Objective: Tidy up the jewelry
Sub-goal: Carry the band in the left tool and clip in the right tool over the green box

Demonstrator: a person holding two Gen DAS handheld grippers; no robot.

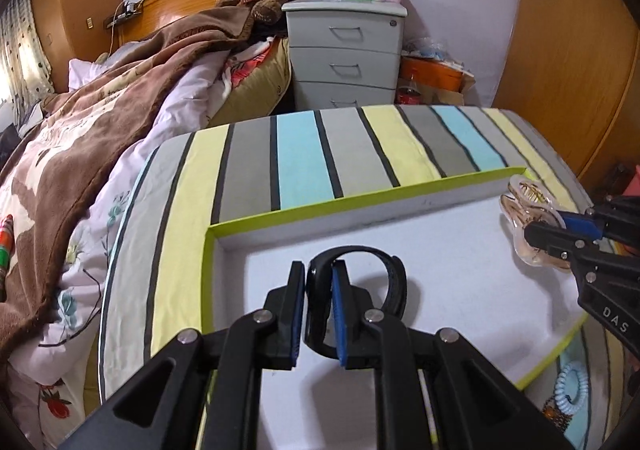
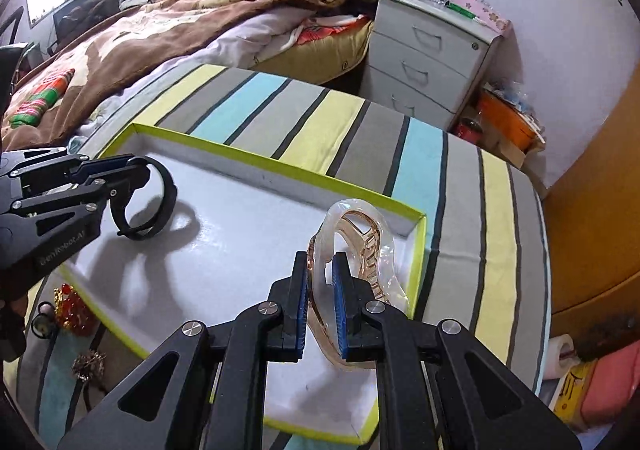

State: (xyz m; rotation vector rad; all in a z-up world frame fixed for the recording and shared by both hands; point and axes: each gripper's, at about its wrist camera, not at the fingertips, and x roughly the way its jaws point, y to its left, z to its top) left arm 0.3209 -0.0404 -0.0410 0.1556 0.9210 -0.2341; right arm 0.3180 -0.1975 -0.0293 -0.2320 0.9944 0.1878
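Two tools nearly closed, left tool clamping black band, right tool clamping rose-gold watch, over tray

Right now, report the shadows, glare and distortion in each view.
Left wrist view: fisheye bends the striped cushion; the black wristband casts a faint shadow in the green-edged tray. Right wrist view: darker gripper shadows on the tray floor, glare on the plastic-wrapped gold watch.
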